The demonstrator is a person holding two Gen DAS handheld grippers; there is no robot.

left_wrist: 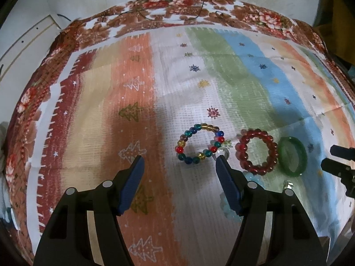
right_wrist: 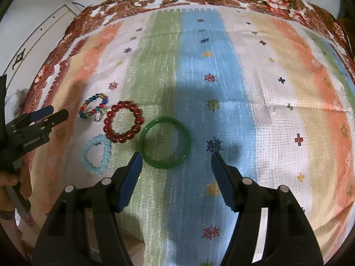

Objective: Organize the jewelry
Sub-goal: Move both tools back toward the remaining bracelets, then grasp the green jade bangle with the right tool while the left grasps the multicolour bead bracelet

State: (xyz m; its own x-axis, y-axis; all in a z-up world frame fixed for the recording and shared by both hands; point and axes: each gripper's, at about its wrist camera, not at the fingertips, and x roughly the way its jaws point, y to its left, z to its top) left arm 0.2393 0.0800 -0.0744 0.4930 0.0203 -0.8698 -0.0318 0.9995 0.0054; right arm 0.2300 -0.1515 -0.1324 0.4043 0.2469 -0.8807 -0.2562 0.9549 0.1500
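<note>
Several bracelets lie on a striped cloth. In the left wrist view a multicoloured bead bracelet sits just ahead of my left gripper, which is open and empty above the cloth. A small clear ring touches that bracelet, by the right fingertip. To the right lie a red bead bracelet and a green bangle. In the right wrist view the green bangle lies just ahead of my right gripper, also open and empty. The red bracelet, a pale blue bead bracelet and the multicoloured one lie further left.
The striped cloth covers a floral-edged table cover. A thin black cord runs along the far edge. My right gripper shows at the right rim of the left view; a hand holds the left gripper at the left.
</note>
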